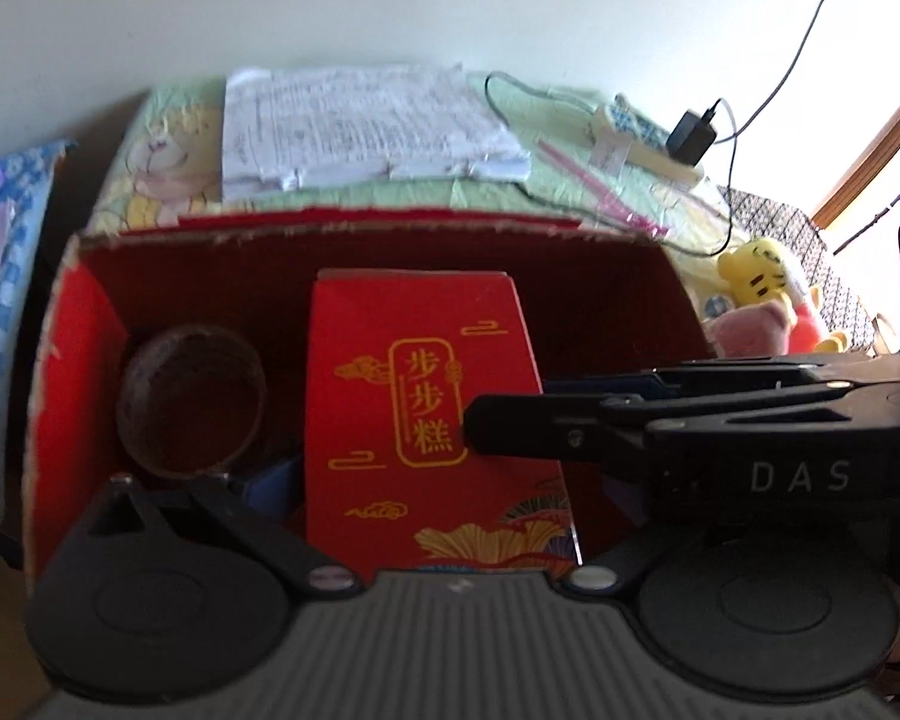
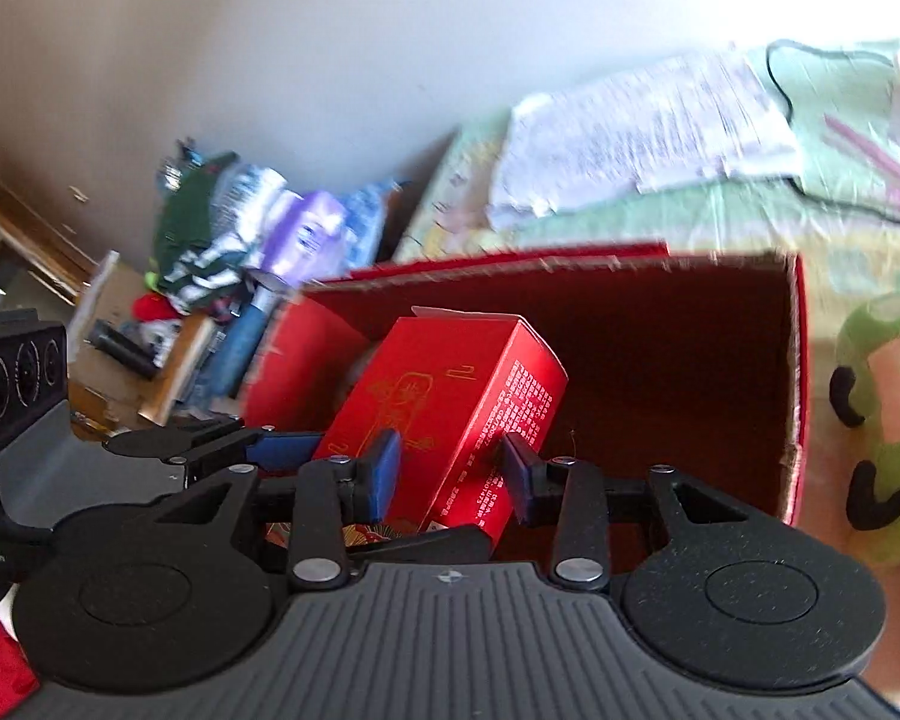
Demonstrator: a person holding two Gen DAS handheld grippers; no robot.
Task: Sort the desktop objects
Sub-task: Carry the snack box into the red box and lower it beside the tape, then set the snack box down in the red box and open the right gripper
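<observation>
A small red box with gold characters (image 1: 426,408) stands tilted inside an open red cardboard carton (image 1: 78,360). My right gripper (image 2: 450,468) is shut on the small red box (image 2: 450,396), its blue pads (image 2: 384,468) pressing two opposite sides. In the left wrist view the right gripper (image 1: 507,408) reaches in from the right. My left gripper (image 1: 438,480) is spread wide with the small box between its fingers; its left pad (image 1: 270,480) stands just off the box and its right finger is hidden. A roll of tape (image 1: 192,402) lies in the carton's left part.
Behind the carton (image 2: 798,372) a stack of papers (image 1: 360,126) lies on a green table cover (image 1: 570,120), beside a power strip with a black adapter (image 1: 690,135). Plush toys (image 1: 756,282) sit at the right, a green one (image 2: 888,438) close by. Clutter (image 2: 240,228) is piled to the left.
</observation>
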